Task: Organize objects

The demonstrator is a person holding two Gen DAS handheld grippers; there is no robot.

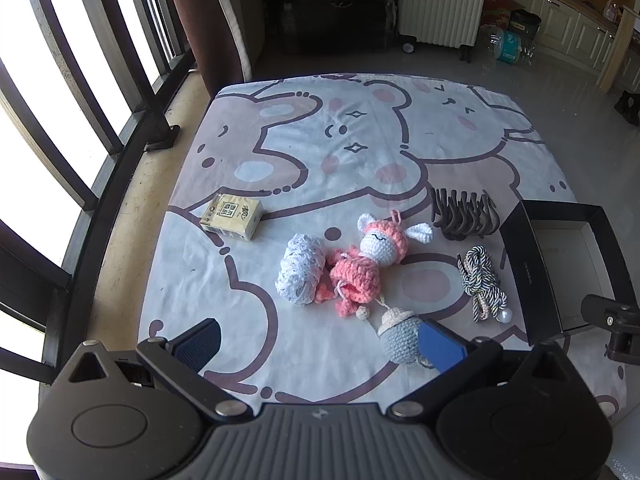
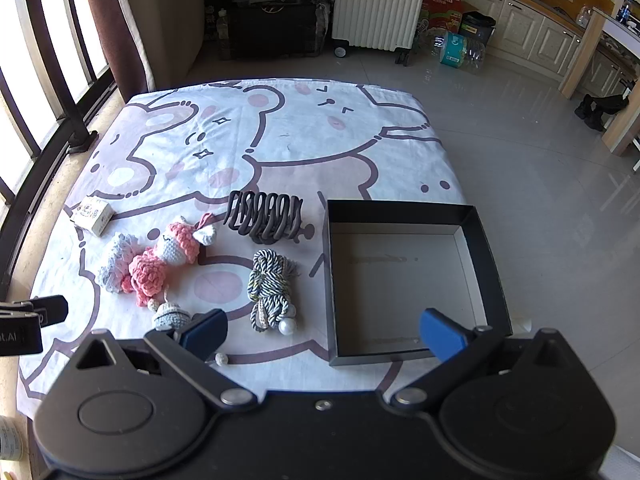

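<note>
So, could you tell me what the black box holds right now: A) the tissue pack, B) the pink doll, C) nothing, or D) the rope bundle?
C: the black box shows only its bare floor; rope bundle, pink doll and tissue pack all lie on the sheet.

From my right claw's camera I read "TUBORG" in white on a red carton (image 2: 442, 8), far ahead of the claw and to its right, beside the white ribbed suitcase (image 2: 378, 4). At the left edge, level with the claw, the other gripper's black body (image 2: 20, 336) bears white letters ending in ".AI". The tissue pack (image 1: 232, 216), ahead and left of my left claw, carries printed characters I cannot make out.
</note>
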